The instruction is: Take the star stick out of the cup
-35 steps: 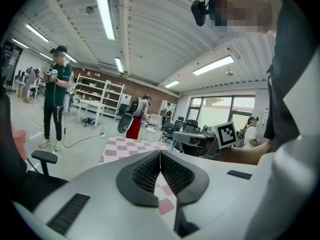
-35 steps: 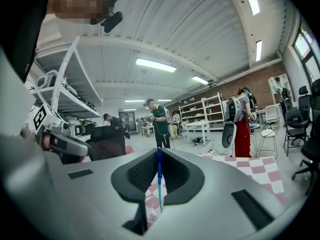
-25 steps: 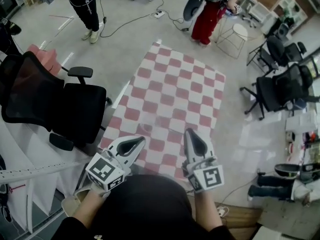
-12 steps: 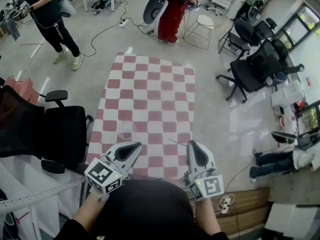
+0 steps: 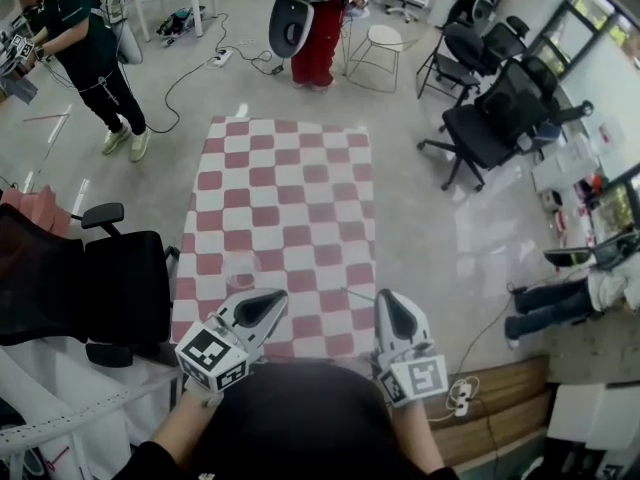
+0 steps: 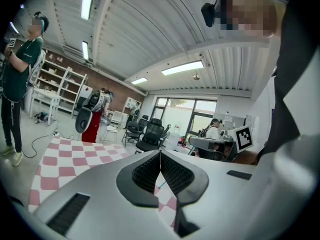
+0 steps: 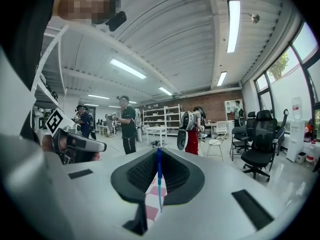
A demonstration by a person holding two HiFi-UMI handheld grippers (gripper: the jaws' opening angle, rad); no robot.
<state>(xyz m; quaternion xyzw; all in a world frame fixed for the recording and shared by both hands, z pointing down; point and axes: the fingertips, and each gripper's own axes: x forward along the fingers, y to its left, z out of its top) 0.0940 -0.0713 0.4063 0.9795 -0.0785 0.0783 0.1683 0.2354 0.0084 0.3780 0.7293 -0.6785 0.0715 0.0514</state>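
The star stick (image 7: pixel 159 184) is in the right gripper (image 7: pixel 159 151), a thin blue shaft pinched between the two ribbed pads, which are pressed together on it. It runs straight along the line where the jaws meet. No star shape can be made out on it from here. From the head view the stick (image 5: pixel 360 295) shows only as a faint line poking out to the left of the right gripper (image 5: pixel 389 301), low over the red-and-white checked cloth (image 5: pixel 290 198).

The stick is clear of the cup. The cup (image 5: pixel 243 267), clear and hard to read, stands on the cloth near its left edge, apart from the stick. It sits just ahead of the left gripper (image 5: pixel 272 299).

That left gripper (image 6: pixel 160 156) has its jaws pressed together at the tips with nothing between them. Through the gap below the tips only a sliver of checked cloth and a short teal line show.

Both grippers hang side by side over the near edge of the cloth, marker cubes towards the person.

Further out, a black office chair (image 5: pixel 90 288) stands left of the cloth and more black chairs (image 5: pixel 490 128) off to the right. A person in a green top (image 5: pixel 85 48) stands at the far left, another in red trousers (image 5: pixel 320 28) beside a white stool (image 5: pixel 385 38).
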